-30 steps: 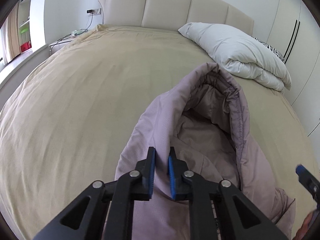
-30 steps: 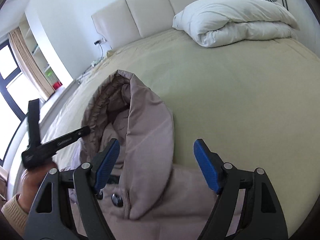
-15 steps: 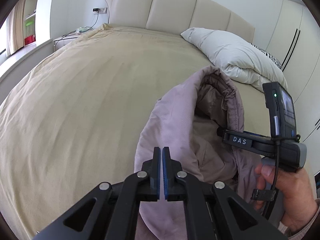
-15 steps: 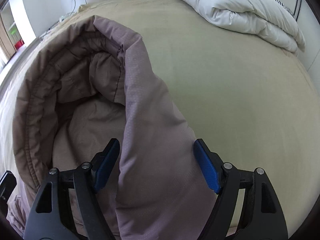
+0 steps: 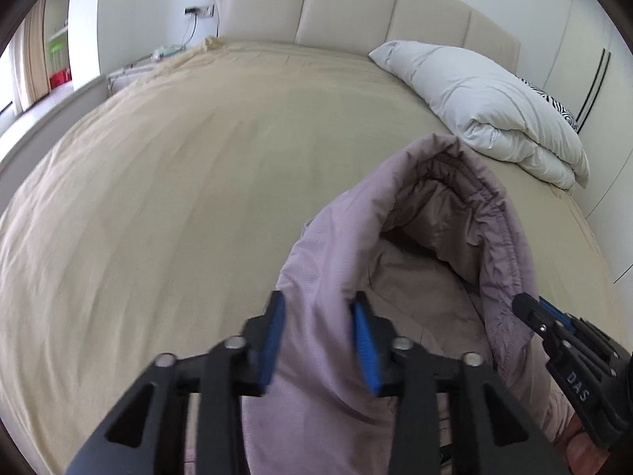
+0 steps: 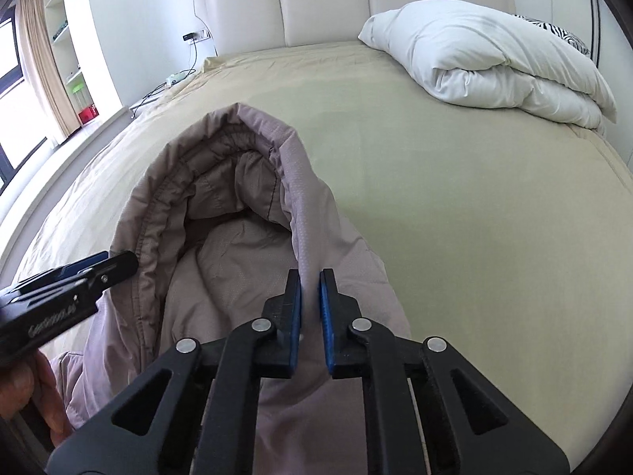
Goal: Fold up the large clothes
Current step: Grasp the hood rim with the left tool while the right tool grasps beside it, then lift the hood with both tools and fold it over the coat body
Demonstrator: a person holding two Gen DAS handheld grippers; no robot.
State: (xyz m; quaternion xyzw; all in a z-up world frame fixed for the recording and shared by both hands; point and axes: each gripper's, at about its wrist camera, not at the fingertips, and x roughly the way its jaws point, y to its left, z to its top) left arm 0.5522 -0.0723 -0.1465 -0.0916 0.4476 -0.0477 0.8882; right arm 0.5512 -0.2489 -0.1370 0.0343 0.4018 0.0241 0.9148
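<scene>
Mauve, padded fabric fills the near part of both views: our jacket [image 5: 324,277] lies on the bed [image 5: 158,198] with its hood [image 6: 221,182] pointing toward the headboard [image 6: 316,0], well short of it. We judge the folding barely begun; the hood stands open like a pocket, its quilted, taupe lining showing and its gathered, elastic-looking rim uncreased, and the body of the jacket runs out of view below us, so we cannot tell how it lies.

Our right gripper [image 6: 310,308] has its fingers narrowed onto the hood's right-hand edge, pinching a ridge of the outer shell. Our left gripper [image 5: 318,340] straddles the hood's other edge with its fingers fairly wide, cloth between them but not pressed. What is left seems to be nearly everything: flattening the hood, then folding the body.

The shell looks matte and finely textured, puffy enough to spring back. Beyond the hood the bed's sheet is smooth beige, and a plump white duvet [image 6: 494,59] sits folded beside the headboard.
</scene>
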